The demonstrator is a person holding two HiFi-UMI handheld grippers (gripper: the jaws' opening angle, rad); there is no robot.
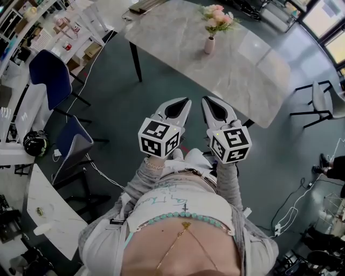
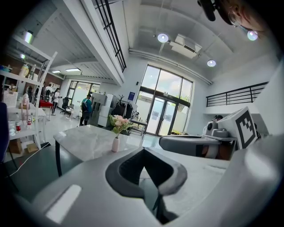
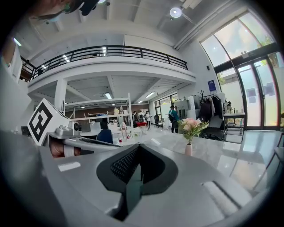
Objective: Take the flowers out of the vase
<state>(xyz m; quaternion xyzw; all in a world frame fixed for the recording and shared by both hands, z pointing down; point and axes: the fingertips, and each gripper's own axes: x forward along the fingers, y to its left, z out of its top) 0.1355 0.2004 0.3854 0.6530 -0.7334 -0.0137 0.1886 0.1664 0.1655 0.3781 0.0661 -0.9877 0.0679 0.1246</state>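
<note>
Counted from the head view: two grippers, left gripper (image 1: 179, 105) and right gripper (image 1: 214, 105), held side by side in front of the person and aimed toward one marble-topped table (image 1: 178, 38). Two marker cubes, one on each gripper. One pink vase (image 1: 209, 45), upright near the table's far edge and well apart from both grippers. One bunch of pink flowers (image 1: 216, 16) standing in it, not yet taken out. Two blue chairs to the left, a nearer chair (image 1: 73, 141) and a farther chair (image 1: 51, 75).

Shown only from the head: the person's torso and a bead necklace (image 1: 183, 216).

Shown only in the left gripper view: the left gripper (image 2: 143, 151) close up, jaws apparently drawn together at the tips, though the wide lens bends them, with nothing between. Also glass doors (image 2: 166, 116) behind the vase (image 2: 115, 144) and flowers (image 2: 119, 123).

Shown only in the right gripper view: the right gripper (image 3: 140, 148) with jaws pressed together and empty. Also a railed balcony (image 3: 111, 52) overhead, with vase (image 3: 188, 150) and flowers (image 3: 191, 125) off to the right on the tabletop.
</note>
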